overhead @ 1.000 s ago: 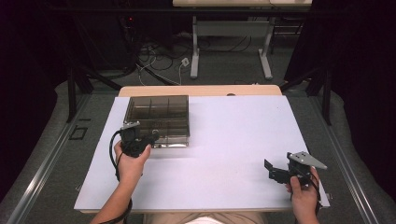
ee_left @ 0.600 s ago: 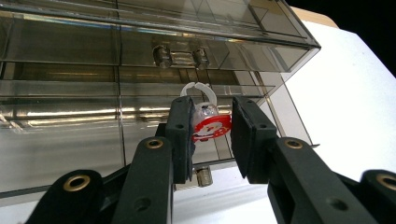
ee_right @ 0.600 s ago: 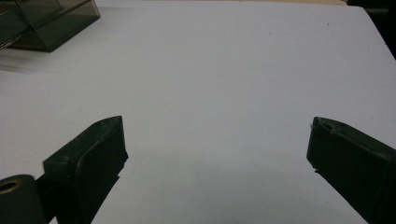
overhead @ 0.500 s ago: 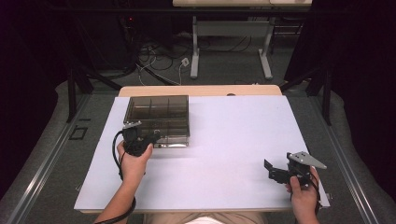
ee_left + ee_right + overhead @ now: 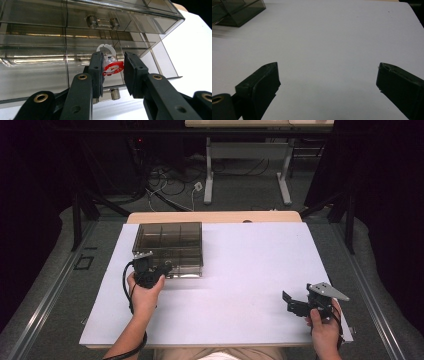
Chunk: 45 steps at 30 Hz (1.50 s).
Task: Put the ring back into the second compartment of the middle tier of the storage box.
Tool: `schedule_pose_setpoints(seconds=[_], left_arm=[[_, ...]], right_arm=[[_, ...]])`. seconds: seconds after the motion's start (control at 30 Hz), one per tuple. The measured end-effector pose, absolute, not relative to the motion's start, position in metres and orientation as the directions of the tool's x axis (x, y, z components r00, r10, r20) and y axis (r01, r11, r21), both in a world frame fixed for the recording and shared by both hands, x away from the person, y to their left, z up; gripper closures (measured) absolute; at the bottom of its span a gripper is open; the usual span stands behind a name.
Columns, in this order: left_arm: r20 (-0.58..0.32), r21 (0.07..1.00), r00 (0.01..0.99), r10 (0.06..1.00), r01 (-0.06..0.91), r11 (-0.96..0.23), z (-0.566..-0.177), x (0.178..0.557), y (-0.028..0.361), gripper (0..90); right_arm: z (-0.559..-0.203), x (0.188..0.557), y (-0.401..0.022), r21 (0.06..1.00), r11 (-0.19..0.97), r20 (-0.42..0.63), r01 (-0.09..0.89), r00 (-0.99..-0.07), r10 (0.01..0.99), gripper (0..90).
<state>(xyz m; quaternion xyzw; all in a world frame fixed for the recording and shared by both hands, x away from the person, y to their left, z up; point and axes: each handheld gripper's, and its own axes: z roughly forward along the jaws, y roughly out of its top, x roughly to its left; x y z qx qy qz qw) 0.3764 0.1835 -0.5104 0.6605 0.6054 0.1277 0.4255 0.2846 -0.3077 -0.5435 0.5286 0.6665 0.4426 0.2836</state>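
Observation:
A smoky clear plastic drawer box [image 5: 170, 245] stands at the back left of the white table top [image 5: 250, 270]. My left gripper [image 5: 166, 267] is right at its front face. In the left gripper view my left gripper [image 5: 113, 61] is shut on a small red and white Santa ring [image 5: 112, 68], whose white loop sticks up above the pads. Behind it are the box's drawer fronts with their small knobs [image 5: 101, 22]. My right gripper [image 5: 290, 302] rests near the front right, jaws wide open [image 5: 328, 72] over bare table.
The box's corner [image 5: 237, 12] shows far off in the right gripper view. A wooden table edge [image 5: 215, 216] runs behind the white sheet. Cables and metal table legs [image 5: 207, 170] lie on the floor beyond. Dark curtains flank both sides.
My left gripper has crept slightly closer to the box front. The right hand has stayed put.

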Motion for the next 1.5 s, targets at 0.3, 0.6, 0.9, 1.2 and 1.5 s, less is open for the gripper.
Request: schedule_pose_setpoints(seconds=[0.3,0.6,0.9,1.2,1.5], left_arm=[[-0.344,0.715,0.222,0.912,0.692,0.101,-0.512,0.376,0.185,68.8],[-0.339,0.716,0.221,0.914,0.691,0.099,-0.511,0.376,0.186,66.4],[-0.322,0.734,0.228,0.919,0.673,0.09,-0.506,0.374,0.189,57.9],[-0.311,0.76,0.235,0.921,0.644,0.092,-0.503,0.373,0.186,50.0],[-0.311,0.768,0.233,0.921,0.633,0.099,-0.505,0.375,0.187,39.9]], right_arm=[[-0.543,0.284,-0.309,0.885,0.055,0.086,0.462,-0.279,0.957,4.4],[-0.543,0.284,-0.31,0.885,0.058,0.085,0.463,-0.283,0.955,4.4],[-0.543,0.285,-0.309,0.883,0.047,0.097,0.467,-0.28,0.955,4.5],[-0.544,0.286,-0.309,0.884,0.037,0.105,0.466,-0.276,0.955,5.3],[-0.543,0.285,-0.312,0.889,0.045,0.095,0.455,-0.279,0.956,5.2]])
